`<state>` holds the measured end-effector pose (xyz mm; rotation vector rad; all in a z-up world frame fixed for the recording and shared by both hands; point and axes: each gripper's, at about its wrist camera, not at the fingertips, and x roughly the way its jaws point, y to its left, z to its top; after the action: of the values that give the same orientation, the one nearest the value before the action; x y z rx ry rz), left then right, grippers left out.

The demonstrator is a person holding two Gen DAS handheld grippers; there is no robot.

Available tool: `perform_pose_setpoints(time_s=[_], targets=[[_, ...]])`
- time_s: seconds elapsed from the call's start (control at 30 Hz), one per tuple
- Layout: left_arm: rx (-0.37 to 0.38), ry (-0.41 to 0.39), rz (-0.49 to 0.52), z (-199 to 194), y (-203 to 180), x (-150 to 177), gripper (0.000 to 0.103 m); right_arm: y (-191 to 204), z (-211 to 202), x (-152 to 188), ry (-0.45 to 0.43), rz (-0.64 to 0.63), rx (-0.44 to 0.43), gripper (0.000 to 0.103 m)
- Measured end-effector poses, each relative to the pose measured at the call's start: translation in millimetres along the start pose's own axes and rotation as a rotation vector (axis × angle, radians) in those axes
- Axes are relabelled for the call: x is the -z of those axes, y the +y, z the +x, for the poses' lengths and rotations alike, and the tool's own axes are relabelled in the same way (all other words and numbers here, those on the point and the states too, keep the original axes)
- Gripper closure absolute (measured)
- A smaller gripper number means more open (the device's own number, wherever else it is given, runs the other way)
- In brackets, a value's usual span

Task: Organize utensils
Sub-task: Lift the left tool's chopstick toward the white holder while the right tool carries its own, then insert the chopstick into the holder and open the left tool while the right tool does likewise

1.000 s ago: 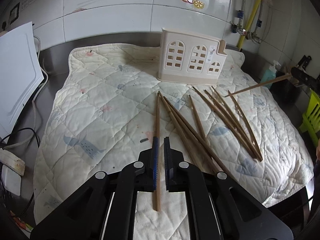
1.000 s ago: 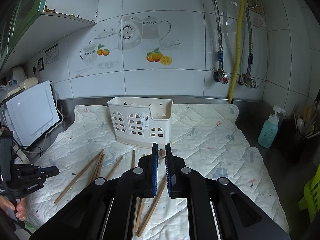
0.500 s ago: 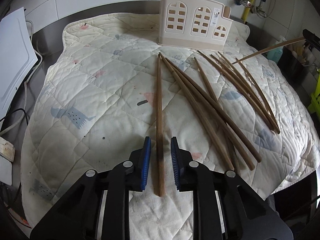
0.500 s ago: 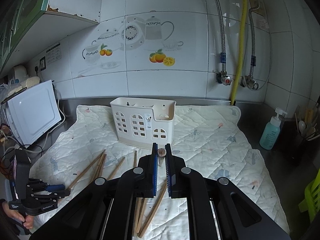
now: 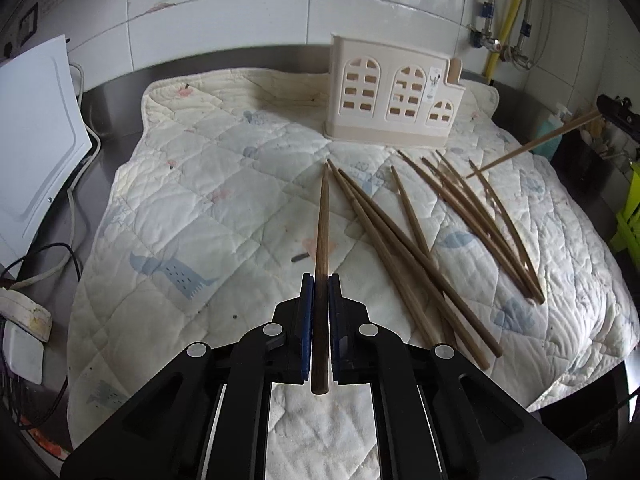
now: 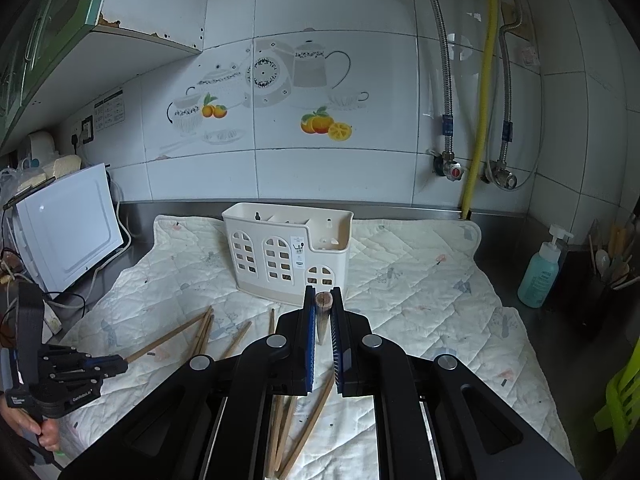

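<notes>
Left tongs (image 5: pixel 320 280) pinch one chopstick (image 5: pixel 322 216) lengthwise between the blue pads; its tip points toward the holder (image 5: pixel 394 92), its butt end sticks out behind the pads. Right tongs (image 6: pixel 322 300) are pressed onto a second chopstick (image 6: pixel 323 307), seen end-on, held above the quilt (image 6: pixel 420 288).

Holder stands upright at the far side of the quilt on the worktop (image 6: pixel 560 320), no chopsticks visible in its compartments. The loose chopsticks (image 5: pixel 420 248) lie fanned out on the quilt, several crossing or touching.

Risks, as judged:
- Left grip runs along the stick, not across it. Tipping it toward vertical could let it slide out through the pads.
- Holder looks light and sits on soft padding; a stick striking the rim rather than the opening could tip or push it.
- Both sticks heading for the same holder: tongs or sticks could collide over it.
- Lifting one of the overlapping sticks may drag its neighbours toward the quilt edge.
</notes>
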<state>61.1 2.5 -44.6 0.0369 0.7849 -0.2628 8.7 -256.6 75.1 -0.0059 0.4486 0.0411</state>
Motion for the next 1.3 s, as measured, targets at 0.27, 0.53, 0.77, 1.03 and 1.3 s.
perform_pose_setpoints(time_s=[0.27, 0.53, 0.77, 1.03, 1.3], targets=[[0.018, -0.092, -0.042, -10, 6, -25, 0.098, 0, -1, -10, -0.019, -0.007, -0.008, 0.096], [0.052, -0.14, -0.05, -24, 9, -56, 0.098, -4, -1, -40, -0.043, -0.025, -0.047, 0.096], [0.058, -0.202, 0.009, -39, 2, -98, 0.098, -5, 2, -71, -0.063, -0.053, -0.067, 0.096], [0.046, -0.285, 0.082, -56, -15, -146, 0.098, -9, -1, -107, -0.122, -0.077, -0.047, 0.096], [0.057, -0.413, 0.121, -83, -33, -200, 0.098, 0, 13, -140, -0.162, -0.117, -0.021, 0.096]])
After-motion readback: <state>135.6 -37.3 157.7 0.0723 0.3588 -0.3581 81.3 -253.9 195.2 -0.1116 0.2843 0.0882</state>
